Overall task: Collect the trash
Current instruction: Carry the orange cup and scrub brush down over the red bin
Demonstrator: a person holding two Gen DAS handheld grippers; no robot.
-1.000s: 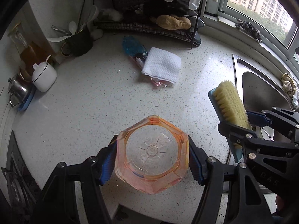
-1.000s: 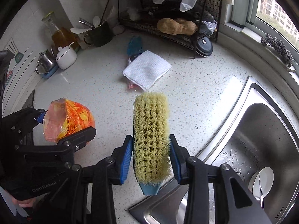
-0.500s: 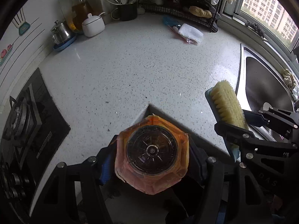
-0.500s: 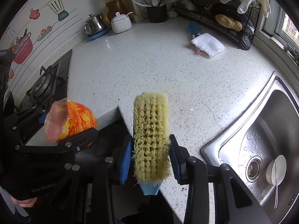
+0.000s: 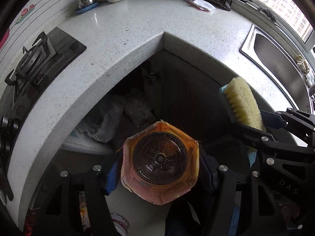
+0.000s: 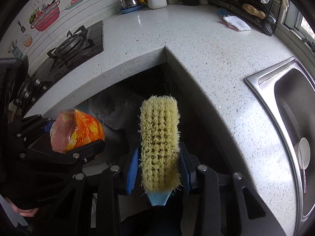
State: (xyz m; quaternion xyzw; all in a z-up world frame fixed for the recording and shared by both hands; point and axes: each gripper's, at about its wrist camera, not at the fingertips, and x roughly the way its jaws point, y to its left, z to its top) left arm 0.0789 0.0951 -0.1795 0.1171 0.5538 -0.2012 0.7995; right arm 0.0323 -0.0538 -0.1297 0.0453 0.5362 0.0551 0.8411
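Observation:
My left gripper (image 5: 159,169) is shut on an orange plastic cup (image 5: 159,164), seen base-on, held off the counter over the dark floor corner. The cup also shows in the right wrist view (image 6: 76,131), at the left. My right gripper (image 6: 159,165) is shut on a scrub brush (image 6: 159,147) with yellow bristles and a blue back. The brush shows at the right of the left wrist view (image 5: 243,106). Both grippers are out past the inner corner of the white speckled counter (image 5: 149,25).
A clear plastic bag (image 5: 126,114) lies in the dark space under the counter corner. A gas hob (image 6: 72,43) sits at the left, a steel sink (image 6: 295,106) at the right. A white cloth (image 6: 237,22), a dish rack (image 6: 254,5) and jars stand at the back.
Both grippers have pulled back from over the counter, past its inner corner, and now hang over the dark floor space. The cup and the brush are still held.

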